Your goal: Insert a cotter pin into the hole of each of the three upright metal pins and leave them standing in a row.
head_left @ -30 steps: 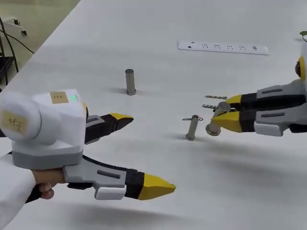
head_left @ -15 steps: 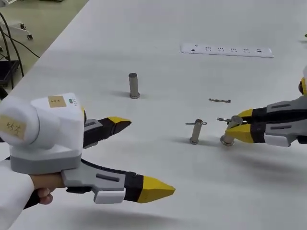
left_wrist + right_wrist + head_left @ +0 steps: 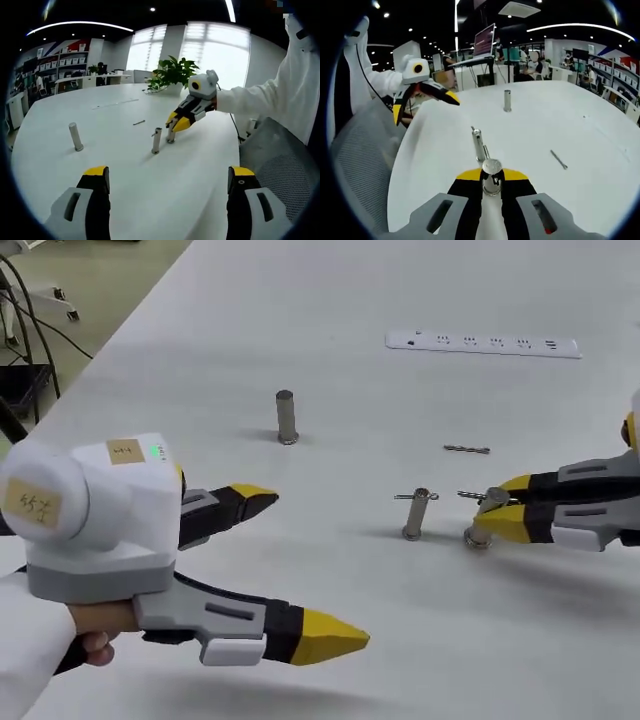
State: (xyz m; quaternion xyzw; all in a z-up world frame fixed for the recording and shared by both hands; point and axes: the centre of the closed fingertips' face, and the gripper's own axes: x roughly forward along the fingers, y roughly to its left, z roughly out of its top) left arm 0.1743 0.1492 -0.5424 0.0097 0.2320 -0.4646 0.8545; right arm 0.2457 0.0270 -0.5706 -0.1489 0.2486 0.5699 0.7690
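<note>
Since a second ago, the right gripper [image 3: 503, 508] has brought its metal pin [image 3: 480, 533] down from a tilt in the air to stand base-down on the bench [image 3: 330, 300]. It is now just beside the middle pin [image 3: 415, 518], which already bears a cotter pin [image 3: 410, 497]. Its fingers are clamped on the shaft, probably to steady it upright before release. A second cotter pin [image 3: 472, 496] seems to sit through its head. The left gripper [image 3: 320, 568] waits with fingers wide apart, holding nothing. Well apart stands the bare third pin [image 3: 286, 417], and a loose cotter pin [image 3: 467, 449] lies ready for it.
</note>
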